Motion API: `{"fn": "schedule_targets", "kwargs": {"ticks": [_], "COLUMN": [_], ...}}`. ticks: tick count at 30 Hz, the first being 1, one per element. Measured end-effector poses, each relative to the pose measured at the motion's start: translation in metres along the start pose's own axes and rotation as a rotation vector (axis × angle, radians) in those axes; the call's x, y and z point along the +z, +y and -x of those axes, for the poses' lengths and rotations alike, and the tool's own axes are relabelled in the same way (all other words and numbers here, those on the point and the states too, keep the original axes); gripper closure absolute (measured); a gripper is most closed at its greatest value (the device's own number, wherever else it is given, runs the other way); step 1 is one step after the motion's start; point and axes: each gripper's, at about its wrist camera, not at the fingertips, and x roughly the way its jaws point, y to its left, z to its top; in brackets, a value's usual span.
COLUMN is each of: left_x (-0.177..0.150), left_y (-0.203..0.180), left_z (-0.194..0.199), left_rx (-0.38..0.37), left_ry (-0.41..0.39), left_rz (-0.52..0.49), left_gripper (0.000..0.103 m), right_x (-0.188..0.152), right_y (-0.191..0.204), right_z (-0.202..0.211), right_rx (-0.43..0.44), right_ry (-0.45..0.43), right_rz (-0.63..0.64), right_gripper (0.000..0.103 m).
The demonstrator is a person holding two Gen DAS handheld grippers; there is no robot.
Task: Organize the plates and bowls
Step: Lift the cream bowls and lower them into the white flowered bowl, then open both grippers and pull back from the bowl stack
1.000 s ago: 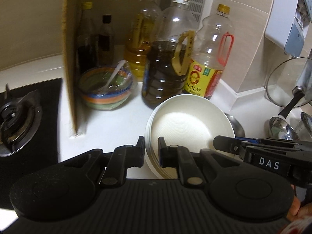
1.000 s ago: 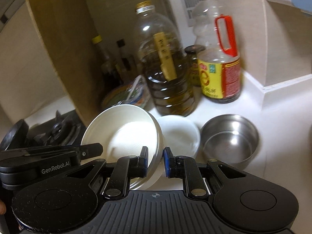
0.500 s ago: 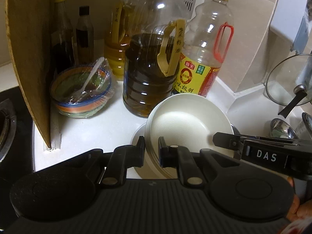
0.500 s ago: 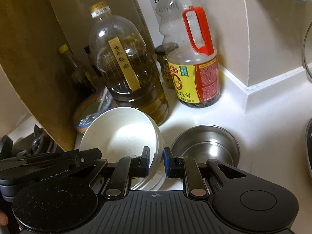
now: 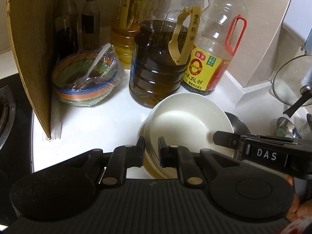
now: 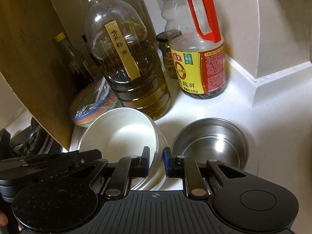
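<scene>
While both tools, left (image 5: 151, 152) and right (image 6: 157, 160), stay clamped on the bowls (image 5: 187, 124), the stack has sunk onto the bench (image 5: 93, 124) beside the steel bowl (image 6: 210, 142); release looks next.

**Two wrist views, one counter corner**

Left wrist camera: looks steeply down along its fingers, close to the white bowls (image 5: 185, 124), from their left; the dark oil jug (image 5: 158, 62) stands just behind. Right wrist camera: same downward tilt, equally close, from the bowls' right, steel bowl (image 6: 210, 142) beside. Shared: bowls, jug, soy sauce bottle (image 6: 197, 58), striped bowl (image 5: 85, 81), wooden board (image 5: 31, 44).
</scene>
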Motion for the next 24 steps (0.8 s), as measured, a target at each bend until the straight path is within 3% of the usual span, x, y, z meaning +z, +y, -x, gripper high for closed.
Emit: {"fn": "schedule_targets", "kwargs": {"ticks": [13, 18, 24], "left_x": [-0.002, -0.003, -0.007], "left_y": [0.000, 0.000, -0.002], "left_z": [0.001, 0.006, 0.019], "left_rx": [0.001, 0.015, 0.015], "left_ry": [0.001, -0.010, -0.033], "left_rz": [-0.005, -0.010, -0.023], "left_gripper": [0.084, 0.082, 0.077], "right_x": [0.001, -0.003, -0.009], "right_y": [0.002, 0.004, 0.005], "right_z": [-0.001, 0.007, 0.019], "right_rx": [-0.023, -0.020, -0.017], "right_ry": [0.000, -0.019, -0.038], "right_rz": [-0.003, 0.001, 0.000], "right_gripper": [0.084, 0.068, 0.064]}}
